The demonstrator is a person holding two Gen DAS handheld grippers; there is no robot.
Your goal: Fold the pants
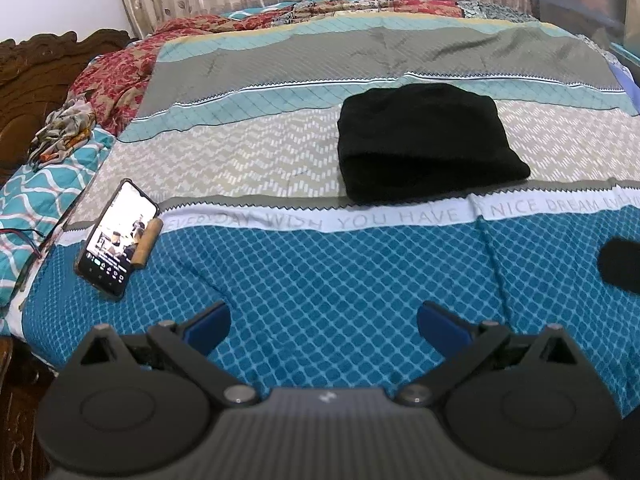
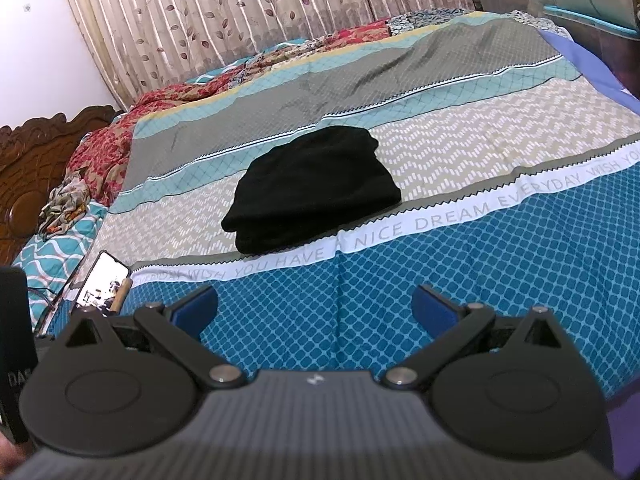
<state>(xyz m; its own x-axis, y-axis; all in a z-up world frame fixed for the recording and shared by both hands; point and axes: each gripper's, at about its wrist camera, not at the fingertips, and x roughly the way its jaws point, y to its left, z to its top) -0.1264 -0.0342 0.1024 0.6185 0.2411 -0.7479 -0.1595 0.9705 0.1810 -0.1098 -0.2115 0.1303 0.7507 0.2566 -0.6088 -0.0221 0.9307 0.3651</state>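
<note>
Pants (image 1: pixel 428 140), folded black, are lying mid-bed while left gripper (image 1: pixel 323 326) and right gripper (image 2: pixel 315 308) are hovering spread and empty; careless nudging risks unfolding them.

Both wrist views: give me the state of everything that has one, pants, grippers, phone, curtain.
black pants: folded into a compact bundle, lying on the bedspread, nothing gripping them
left gripper: open, empty
right gripper: open, empty
phone: screen lit, lying on the bed
curtain: drawn closed
</note>
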